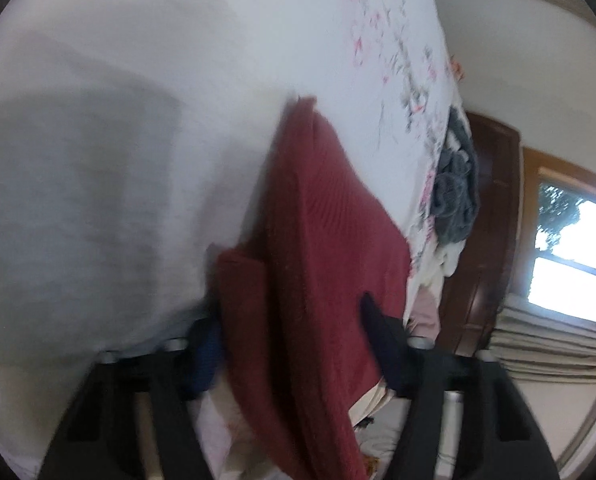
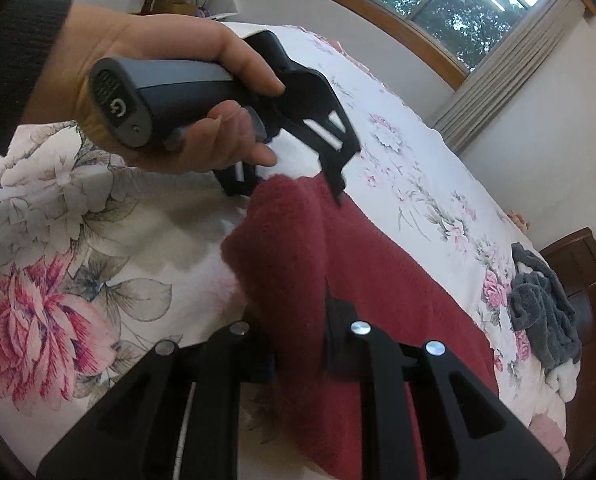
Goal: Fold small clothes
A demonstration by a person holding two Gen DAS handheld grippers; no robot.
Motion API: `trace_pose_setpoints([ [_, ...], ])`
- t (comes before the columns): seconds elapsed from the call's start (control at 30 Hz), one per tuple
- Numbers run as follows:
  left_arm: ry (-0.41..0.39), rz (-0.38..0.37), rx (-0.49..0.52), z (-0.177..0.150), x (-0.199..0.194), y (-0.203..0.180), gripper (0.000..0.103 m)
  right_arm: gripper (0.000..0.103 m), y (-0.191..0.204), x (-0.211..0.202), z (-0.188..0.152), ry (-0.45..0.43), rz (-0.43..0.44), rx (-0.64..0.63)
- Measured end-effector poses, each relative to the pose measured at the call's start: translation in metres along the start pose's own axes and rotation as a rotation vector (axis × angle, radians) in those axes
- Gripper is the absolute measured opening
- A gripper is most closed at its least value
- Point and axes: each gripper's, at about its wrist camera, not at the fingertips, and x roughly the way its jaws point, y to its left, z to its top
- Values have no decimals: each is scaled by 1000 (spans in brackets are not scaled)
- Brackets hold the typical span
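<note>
Floral bedsheet (image 2: 78,208) underneath, and the red knit (image 2: 378,280) is mid-fold: left gripper (image 2: 298,184) and right gripper (image 2: 298,344) each pinch its raised edge. One fold underway; flattening remains, and the grey pile (image 2: 538,304) waits untouched.

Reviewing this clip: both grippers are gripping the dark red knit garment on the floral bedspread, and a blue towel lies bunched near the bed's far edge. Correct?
Not quite. The bunched towel near the far edge is dark grey, not blue, as the right wrist view shows. The rest stands: the left gripper and the right gripper both grip the dark red knit garment on the floral bedspread.
</note>
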Motion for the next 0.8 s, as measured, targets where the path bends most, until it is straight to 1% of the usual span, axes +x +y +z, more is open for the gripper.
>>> trace_pose_setpoints([
  [0.07, 15, 40, 15, 0, 5, -6, 36, 15, -1, -1, 0, -1, 3, 11],
  [0.17, 14, 64, 27, -2, 5, -9, 26, 15, -6, -2, 1, -2, 8, 33],
  [0.3, 2, 69, 39, -5, -3, -19, 22, 15, -12, -5, 2, -9, 11, 50],
  [0.43, -4, 91, 61, -6, -7, -31, 18, 15, -17, -10, 3, -15, 12, 71],
  [0.63, -20, 110, 82, -8, -13, -56, 17, 14, -31, -20, 4, -29, 12, 119],
  [0.8, -30, 146, 114, -12, -18, -83, 16, 14, -46, -33, 4, -42, 14, 174],
])
